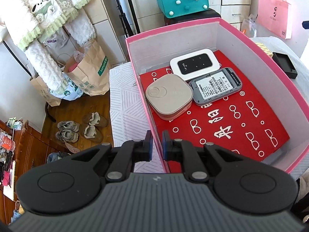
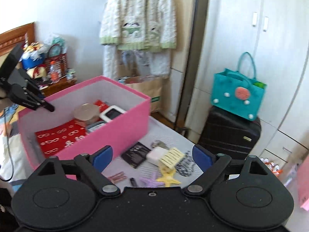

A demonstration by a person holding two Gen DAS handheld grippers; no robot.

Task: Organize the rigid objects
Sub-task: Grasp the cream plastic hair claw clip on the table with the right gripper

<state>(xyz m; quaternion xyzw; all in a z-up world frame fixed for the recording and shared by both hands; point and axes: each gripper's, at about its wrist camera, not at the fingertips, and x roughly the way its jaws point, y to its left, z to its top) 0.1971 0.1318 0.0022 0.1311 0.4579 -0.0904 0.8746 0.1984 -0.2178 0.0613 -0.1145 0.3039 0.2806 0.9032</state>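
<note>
Three devices already lie in your pink box (image 1: 227, 27): a beige square case (image 1: 169, 98), a white WiFi router (image 1: 194, 61) and a grey device (image 1: 216, 86) lying with its label up, all bunched at the far end on the red sheet (image 1: 231, 119). The near half of that sheet is bare.

Your left gripper (image 1: 156, 145) pinches the box's near wall, one pad on each side of the pink rim, jaws nearly together. That reads as a steadying hold, and I judge it should stay as it is.

Your right gripper (image 2: 152, 156) is released and empty, jaws spread wide. It hangs over the loose items on the white cover beside the box: a black packet (image 2: 135, 154), a white block (image 2: 156, 153), a pale yellow comb (image 2: 172, 157), a yellow star clip (image 2: 169, 177), a lilac clip (image 2: 147, 181), a small dark stick (image 2: 133, 181) and pinkish pins (image 2: 117, 176). The view is blurred, so finer detail is hard to tell.

You appear to be between placements, choosing the next piece. The white block and comb sit closest to the centre of your jaws and touch each other. Taking one cleanly calls for coming down square over it, with a pad on each long side, so the neighbour is not dragged along. Then carry it over the rim to the bare near end of the sheet.
</note>
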